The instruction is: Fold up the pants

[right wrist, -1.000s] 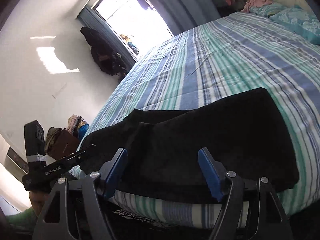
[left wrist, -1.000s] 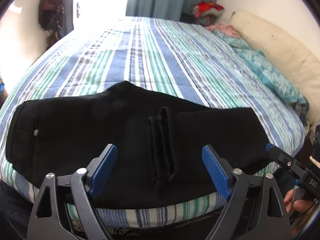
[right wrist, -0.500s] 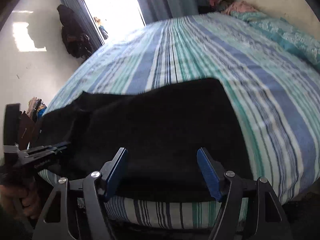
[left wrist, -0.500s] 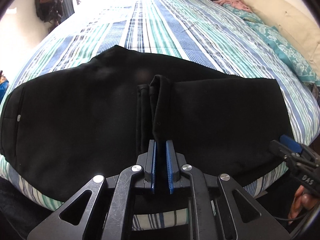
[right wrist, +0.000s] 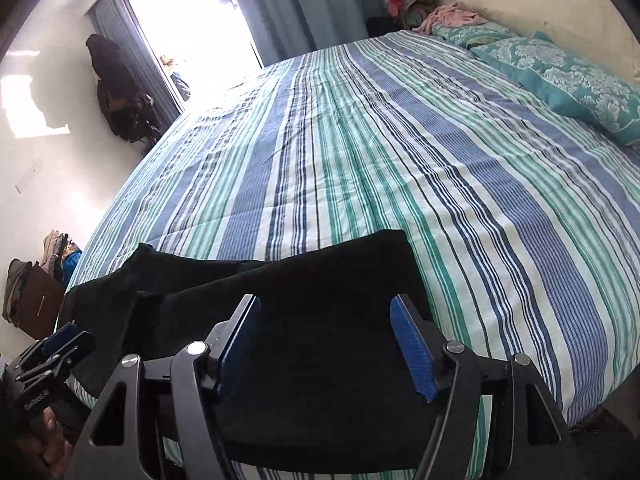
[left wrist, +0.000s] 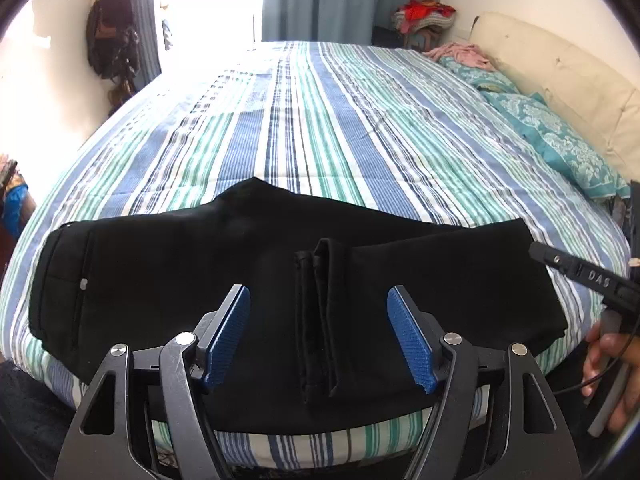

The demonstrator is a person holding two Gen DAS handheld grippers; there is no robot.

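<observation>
Black pants point(left wrist: 168, 280) lie flat along the near edge of the striped bed point(left wrist: 320, 120), folded over, with the leg hems point(left wrist: 320, 312) bunched in a ridge at the middle. My left gripper point(left wrist: 318, 336) is open and empty, its blue pads either side of that ridge, just above the cloth. My right gripper point(right wrist: 324, 344) is open and empty above the right end of the pants point(right wrist: 328, 280). Each gripper shows at the edge of the other's view: the right one point(left wrist: 580, 276) and the left one point(right wrist: 52, 356).
Teal pillows point(left wrist: 560, 140) and a cream headboard point(left wrist: 560, 80) lie at the right. A pink garment point(left wrist: 460, 50) sits at the far corner. Dark clothes point(left wrist: 112, 40) hang on the left wall by the bright doorway. Bags point(right wrist: 36, 288) stand on the floor at the left.
My left gripper closed on the hem ridge half a second ago, then opened and drew back. The right gripper stayed open and shifted slightly over the right end.
</observation>
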